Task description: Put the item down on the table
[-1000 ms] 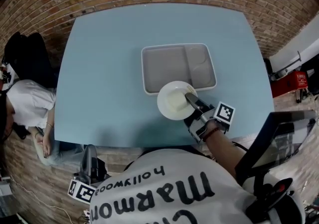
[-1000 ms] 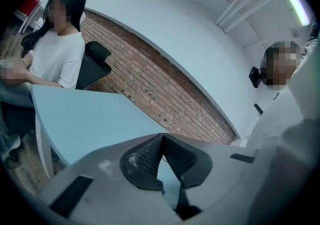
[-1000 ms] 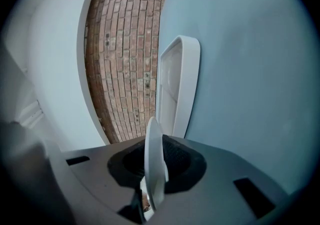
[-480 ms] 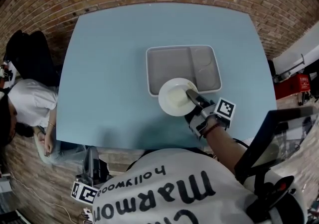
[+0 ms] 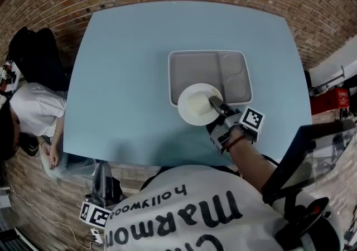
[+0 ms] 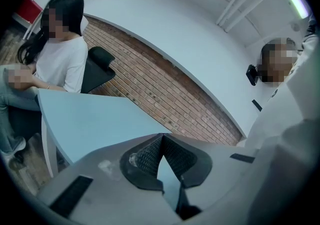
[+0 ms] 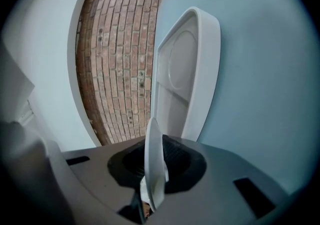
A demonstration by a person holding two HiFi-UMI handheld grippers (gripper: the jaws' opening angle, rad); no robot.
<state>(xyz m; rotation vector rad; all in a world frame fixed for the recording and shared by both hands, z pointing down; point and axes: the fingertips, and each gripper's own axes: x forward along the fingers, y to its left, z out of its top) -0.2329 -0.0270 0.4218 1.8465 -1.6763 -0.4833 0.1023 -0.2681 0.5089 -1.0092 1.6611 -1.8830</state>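
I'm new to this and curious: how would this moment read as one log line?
right gripper: shut on plate | plate: over near rim of tray | left gripper: shut, empty

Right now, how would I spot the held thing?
On the pale blue table sits a grey divided tray. At its near edge is a white plate, its rim pinched by the jaws of the right gripper; it alone is round.

Three cameras
Head view looks steeply down on the counter (image 5: 122,77); right gripper view skims it, sharing the tray (image 7: 204,69); left gripper view faces it from outside
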